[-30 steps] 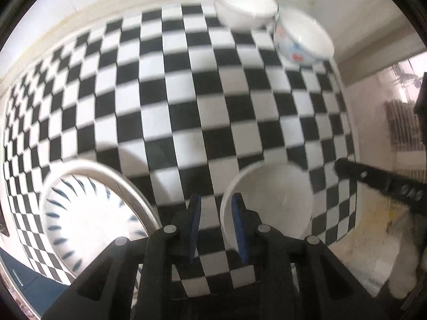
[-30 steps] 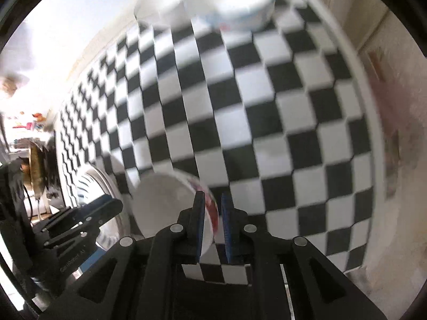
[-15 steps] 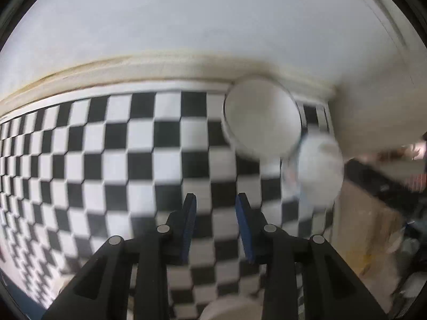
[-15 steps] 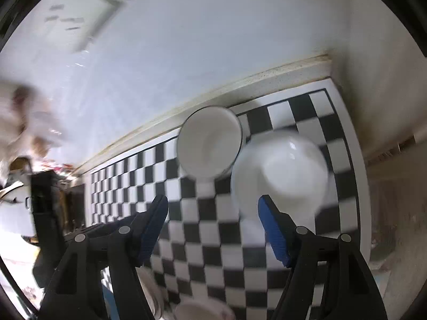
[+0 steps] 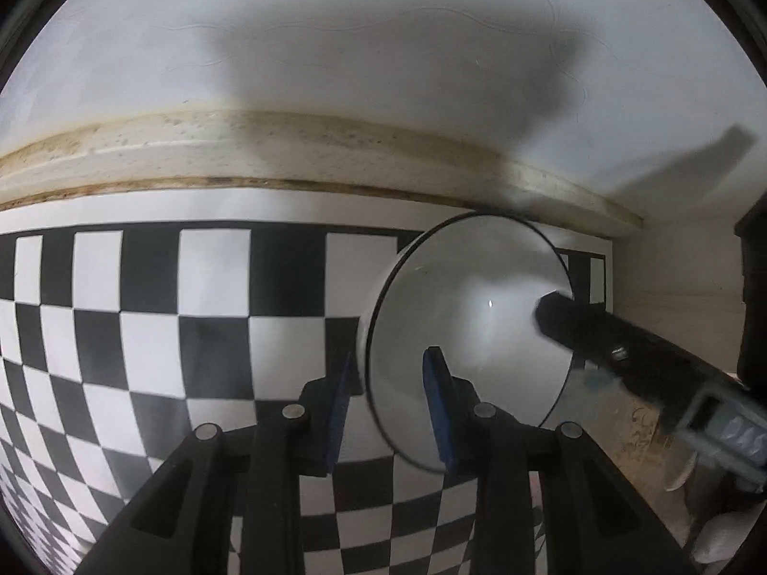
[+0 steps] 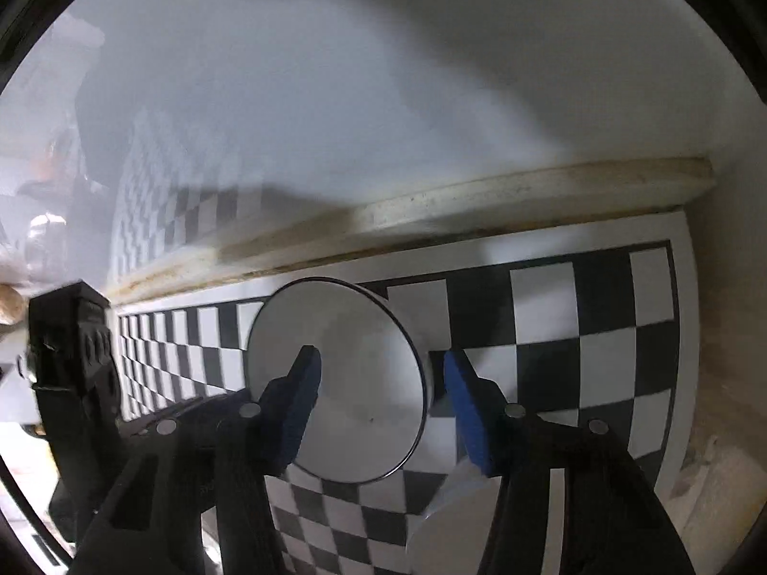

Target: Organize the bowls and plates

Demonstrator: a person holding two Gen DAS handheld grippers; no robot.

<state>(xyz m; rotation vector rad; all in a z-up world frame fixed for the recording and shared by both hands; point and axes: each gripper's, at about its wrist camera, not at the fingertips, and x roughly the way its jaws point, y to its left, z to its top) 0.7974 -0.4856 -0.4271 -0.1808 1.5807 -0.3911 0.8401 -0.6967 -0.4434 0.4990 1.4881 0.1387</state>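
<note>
Viewing through your left wrist camera: your left gripper [image 5: 390,412] is straddling the near rim of a white bowl [image 5: 467,321], its blue pads set narrowly either side of the rim; you cannot tell whether they are pressing it. That bowl is sitting on the checkered mat [image 5: 158,330] near the wall [image 5: 335,48], with the other gripper's finger reaching over its right side.

Viewing through your right wrist camera: your right gripper [image 6: 383,397] is closing, jaws about half open, gripping nothing, the white bowl [image 6: 354,383] lying between the fingers. A second white bowl [image 6: 450,527] is sitting below.
</note>
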